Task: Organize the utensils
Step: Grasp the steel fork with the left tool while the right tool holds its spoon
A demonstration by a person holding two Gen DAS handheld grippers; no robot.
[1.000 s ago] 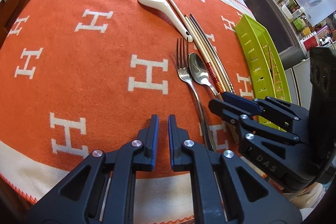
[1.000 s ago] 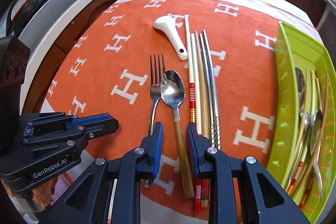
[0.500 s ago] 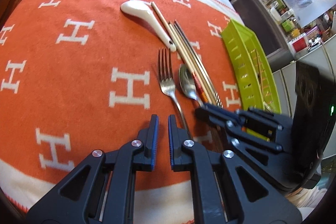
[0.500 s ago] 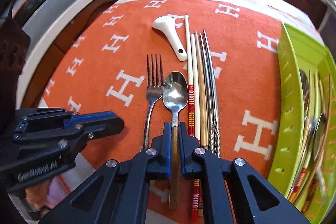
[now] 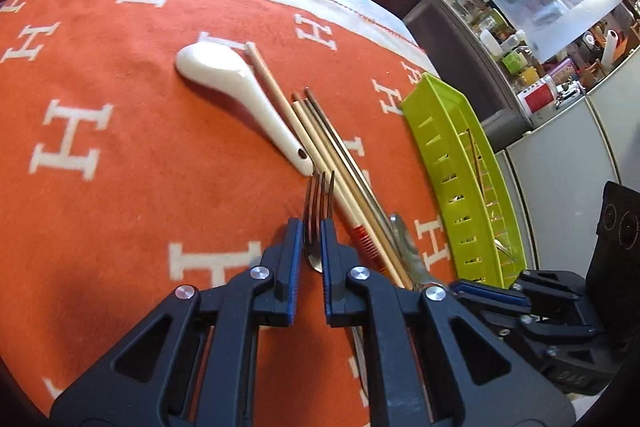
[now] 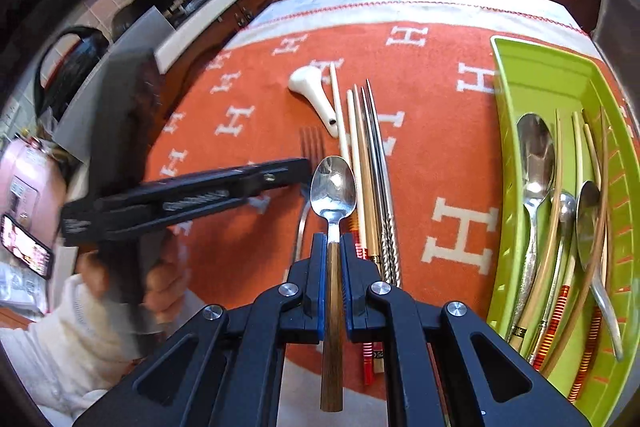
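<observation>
Since a second ago, the right gripper (image 6: 334, 247) has closed on the wooden-handled spoon (image 6: 333, 187), clamping its handle and raising it off the orange cloth (image 6: 440, 155). The left gripper (image 5: 311, 239), jaws nearly shut and holding nothing, has slid over the fork (image 5: 318, 195), whose tines show between its fingertips. Left of the green tray (image 6: 520, 67) wait the fork, a white ceramic spoon (image 6: 314, 93) and several chopsticks (image 6: 370, 155). Inside the tray lie spoons and chopsticks already sorted. By my estimate, the job is roughly half done.
</observation>
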